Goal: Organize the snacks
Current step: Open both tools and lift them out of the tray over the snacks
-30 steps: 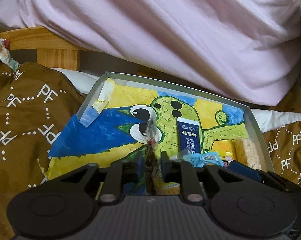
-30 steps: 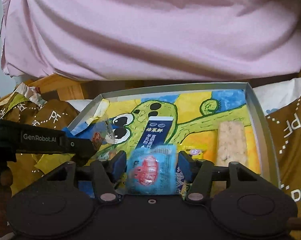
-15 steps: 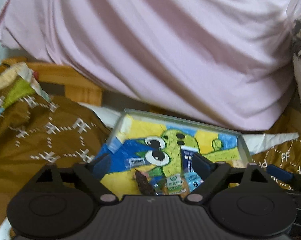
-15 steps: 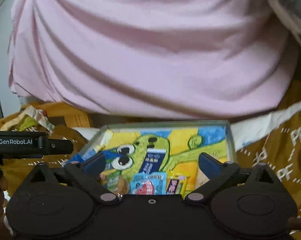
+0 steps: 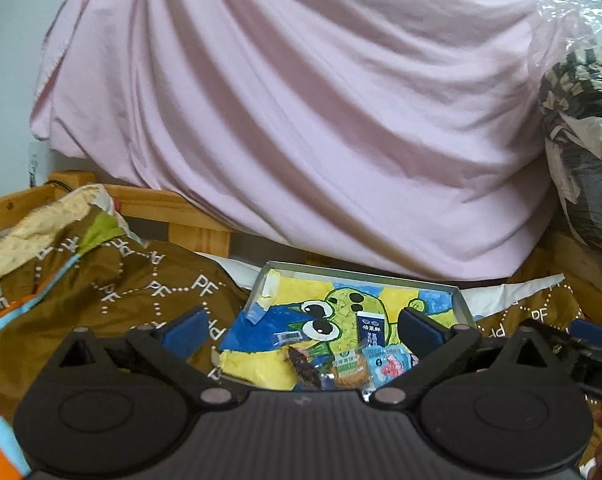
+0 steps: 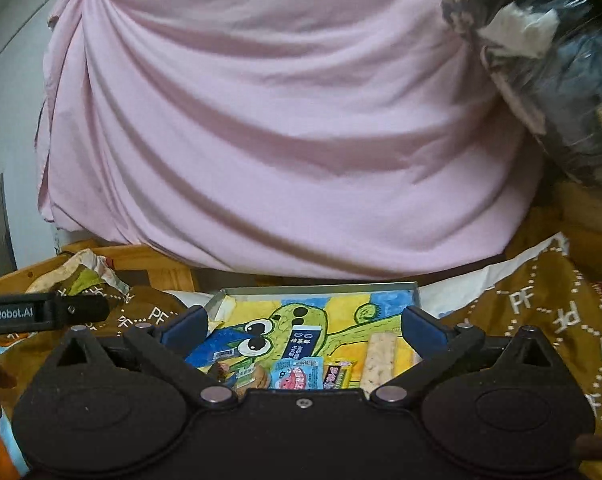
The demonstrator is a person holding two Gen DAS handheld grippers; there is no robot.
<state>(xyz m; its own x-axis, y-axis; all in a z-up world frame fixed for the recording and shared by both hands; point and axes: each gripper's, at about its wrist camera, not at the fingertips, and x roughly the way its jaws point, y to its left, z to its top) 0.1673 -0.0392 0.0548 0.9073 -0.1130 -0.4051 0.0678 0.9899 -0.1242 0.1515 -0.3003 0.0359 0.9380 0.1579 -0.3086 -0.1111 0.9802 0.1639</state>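
Observation:
A grey tray (image 5: 361,276) lined with a green cartoon drawing lies on the bed; its rim (image 6: 317,289) also shows in the right wrist view. In it lie a dark blue sachet (image 6: 303,342), a light blue packet (image 6: 297,374), a yellow packet (image 6: 337,374), a pale rice bar (image 6: 377,356), a green-labelled snack (image 5: 347,372) and a dark brown wrapped snack (image 5: 303,368). My left gripper (image 5: 303,328) hangs back above the tray's near end, its jaws opening with nothing between them. My right gripper (image 6: 304,326) is beside it, open and empty.
Pink bedding (image 5: 301,120) bulges over the far side of the tray. A brown quilt printed with "PF" (image 5: 121,292) lies on both sides. A wooden bed frame (image 5: 197,232) runs behind. A clear plastic bag of clothing (image 5: 581,120) sits at the upper right.
Both grippers opened wide and let go: the dark wrapped snack and the light blue packet now lie in the tray. Both hands drew back and upward, so the tray looks smaller.

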